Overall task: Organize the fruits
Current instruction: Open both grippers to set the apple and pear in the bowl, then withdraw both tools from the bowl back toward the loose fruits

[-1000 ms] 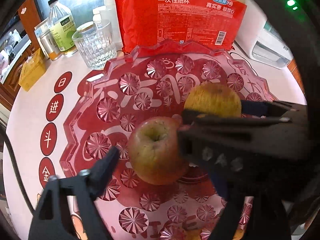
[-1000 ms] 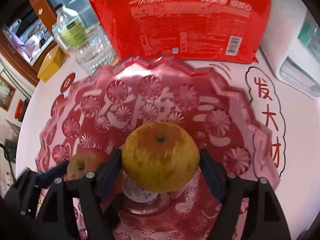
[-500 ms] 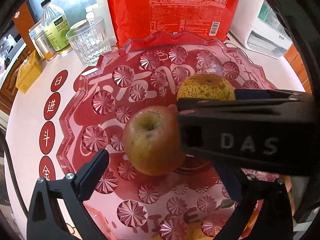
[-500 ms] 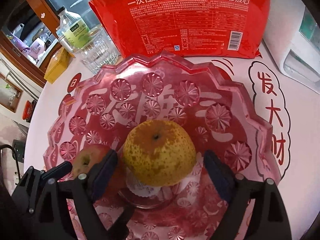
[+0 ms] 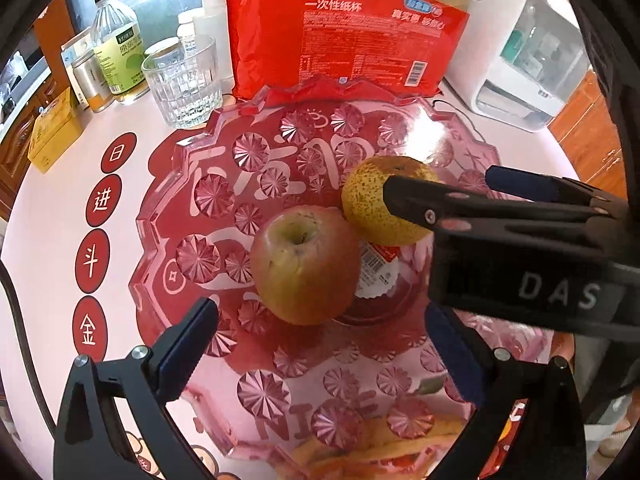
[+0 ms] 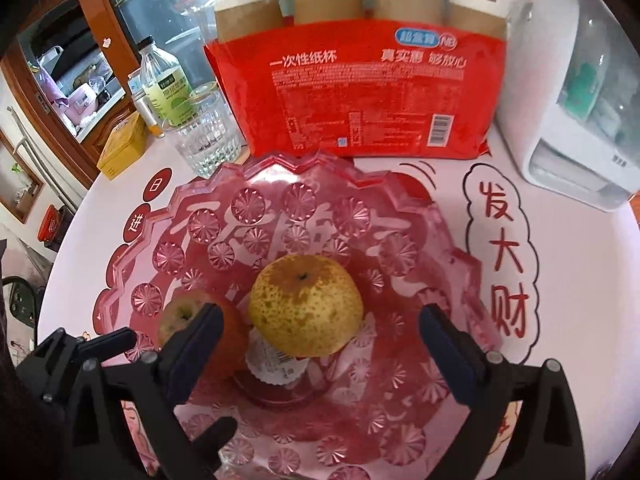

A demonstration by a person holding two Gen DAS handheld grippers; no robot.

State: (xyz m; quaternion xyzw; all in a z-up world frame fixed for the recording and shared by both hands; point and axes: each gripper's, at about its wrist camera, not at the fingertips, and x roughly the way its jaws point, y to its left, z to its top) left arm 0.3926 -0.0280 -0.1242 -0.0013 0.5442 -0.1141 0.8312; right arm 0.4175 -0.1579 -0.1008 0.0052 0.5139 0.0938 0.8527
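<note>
On the pink cut-glass fruit plate (image 6: 460,248), the red-green apple (image 5: 306,264) and speckled yellow pear (image 6: 306,306) were released by both grippers, whose fingers had just been spread wide; either round fruit could be nudged into rolling.

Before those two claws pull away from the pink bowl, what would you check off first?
1. Apple resting in the pink bowl: ok.
2. Pear resting in the bowl beside it: ok.
3. Left gripper fingers clear of the apple: ok; they have just been opening.
4. Right gripper fingers clear of the pear: ok; also just opening.
5. Fruits steady, not rolling: cannot tell.
</note>
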